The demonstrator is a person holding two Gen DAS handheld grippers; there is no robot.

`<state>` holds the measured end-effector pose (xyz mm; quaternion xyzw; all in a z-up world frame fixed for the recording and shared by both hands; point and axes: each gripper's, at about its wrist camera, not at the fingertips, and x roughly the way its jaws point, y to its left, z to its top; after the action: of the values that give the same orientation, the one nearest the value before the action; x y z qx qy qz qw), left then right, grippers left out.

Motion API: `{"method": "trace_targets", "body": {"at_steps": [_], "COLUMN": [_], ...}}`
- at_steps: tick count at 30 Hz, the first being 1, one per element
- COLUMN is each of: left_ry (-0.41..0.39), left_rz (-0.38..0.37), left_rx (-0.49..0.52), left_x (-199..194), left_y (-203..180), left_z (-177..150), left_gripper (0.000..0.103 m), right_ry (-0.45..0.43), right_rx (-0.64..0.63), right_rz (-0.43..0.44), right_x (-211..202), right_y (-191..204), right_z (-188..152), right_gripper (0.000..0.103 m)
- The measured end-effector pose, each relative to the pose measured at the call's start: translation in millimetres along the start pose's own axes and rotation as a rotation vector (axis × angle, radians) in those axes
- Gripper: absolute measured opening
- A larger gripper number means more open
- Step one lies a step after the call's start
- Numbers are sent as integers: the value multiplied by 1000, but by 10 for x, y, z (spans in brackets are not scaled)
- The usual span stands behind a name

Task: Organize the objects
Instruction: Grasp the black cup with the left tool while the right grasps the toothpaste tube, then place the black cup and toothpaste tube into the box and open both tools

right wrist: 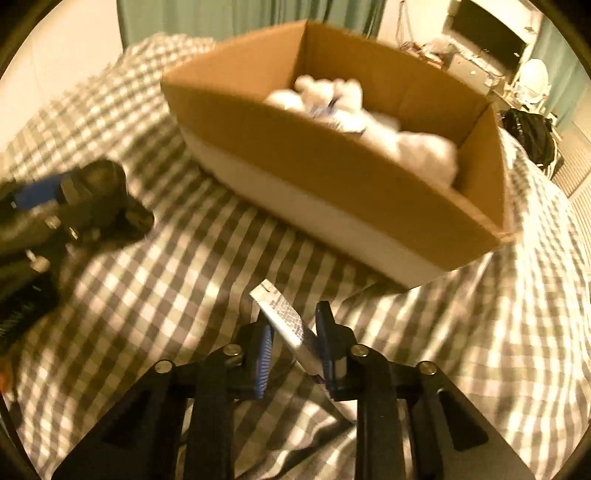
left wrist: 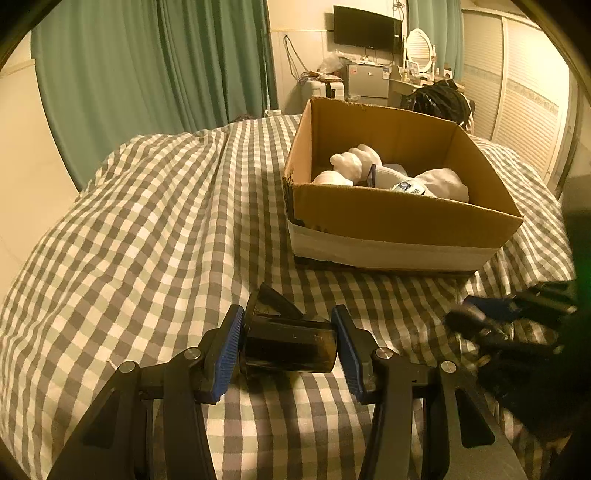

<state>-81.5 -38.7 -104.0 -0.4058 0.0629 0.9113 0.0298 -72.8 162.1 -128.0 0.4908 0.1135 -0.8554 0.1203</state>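
Observation:
My left gripper (left wrist: 288,332) is shut on a dark cylindrical container (left wrist: 290,347) with an open flip lid, held just above the checked bedspread (left wrist: 147,229). My right gripper (right wrist: 293,328) is shut on a flat white tube with small print (right wrist: 284,321), tilted up to the left. The open cardboard box (left wrist: 402,218) stands on the bed ahead of both grippers and holds white soft items (left wrist: 443,182). It also shows in the right wrist view (right wrist: 332,166), blurred. The right gripper appears blurred at the right edge of the left wrist view (left wrist: 509,321); the left gripper shows at the left of the right wrist view (right wrist: 74,206).
The bed fills both views. Green curtains (left wrist: 147,74) hang behind it. A wall TV (left wrist: 365,27), a small fridge (left wrist: 365,79), a mirror and a black bag (left wrist: 439,99) stand at the back. White louvred doors (left wrist: 524,92) are on the right.

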Motion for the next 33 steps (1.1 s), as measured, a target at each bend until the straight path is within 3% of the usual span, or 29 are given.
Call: {"method": "trace_targets", "body": {"at_steps": [6,19,26,33], "left_ry": [-8,-86,-192,-294], "left_rz": [19,20,-30,-55], "left_rx": [6,9,17,40], "left_x": [-109,-690,-1115,-1315], "left_y": [-16,-79,-99,-182], "left_z": [3,44,393,958], "left_gripper": [50,50,50,50], "right_ry": [-102,-316,-404,-509], "right_rx": [66,136,121,116], "right_rz": [0,41,24,9], "right_x": [-370,-1211,-1707,-2163], "right_y": [-93,41,50,-68], "right_z": [33,11,162,627], "right_gripper": [10,10,10,10]}}
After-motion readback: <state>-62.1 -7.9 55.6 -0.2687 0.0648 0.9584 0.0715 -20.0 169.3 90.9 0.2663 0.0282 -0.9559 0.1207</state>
